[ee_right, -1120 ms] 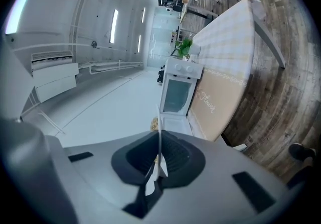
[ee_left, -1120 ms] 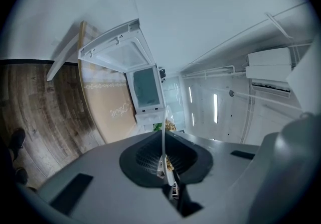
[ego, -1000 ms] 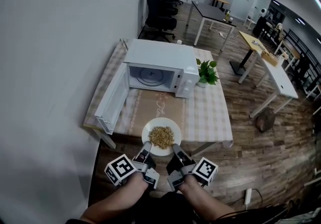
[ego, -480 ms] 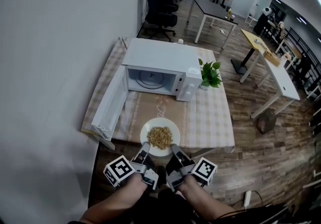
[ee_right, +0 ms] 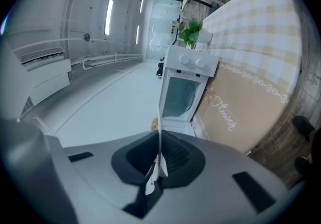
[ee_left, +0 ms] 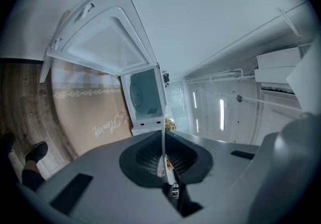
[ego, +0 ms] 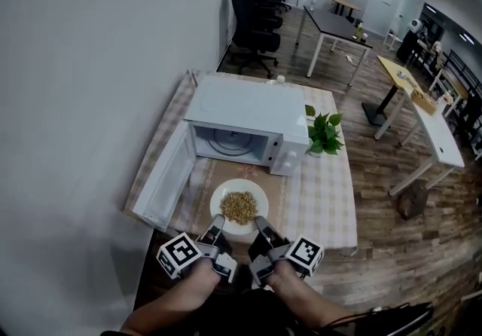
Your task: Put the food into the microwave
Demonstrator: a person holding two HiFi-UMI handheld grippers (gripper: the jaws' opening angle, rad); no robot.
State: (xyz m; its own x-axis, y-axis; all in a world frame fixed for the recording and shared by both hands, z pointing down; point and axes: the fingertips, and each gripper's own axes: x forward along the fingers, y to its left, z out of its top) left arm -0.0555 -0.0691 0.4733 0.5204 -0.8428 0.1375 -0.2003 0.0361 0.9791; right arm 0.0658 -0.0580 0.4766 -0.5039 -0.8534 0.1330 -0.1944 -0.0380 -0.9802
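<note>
White plate (ego: pixel 221 201) of food (ego: pixel 239 207) held before the open microwave (ego: pixel 245 110).

Its door (ego: pixel 167 185) hangs open at left. The left gripper (ego: pixel 216 224) and right gripper (ego: pixel 260 225) each clamp the plate's near rim, the thin edge caught between their jaws. Since a second ago the plate has come nearer the oven's mouth, away from the table's front edge. A checked cloth (ego: pixel 325 191) with a tan runner (ego: pixel 276 190) covers the table; a potted plant (ego: pixel 325 131) stands just right of the microwave. Beyond are black office chairs (ego: pixel 252 22), desks (ego: pixel 339 25) and a wood-plank floor (ego: pixel 392 252).
</note>
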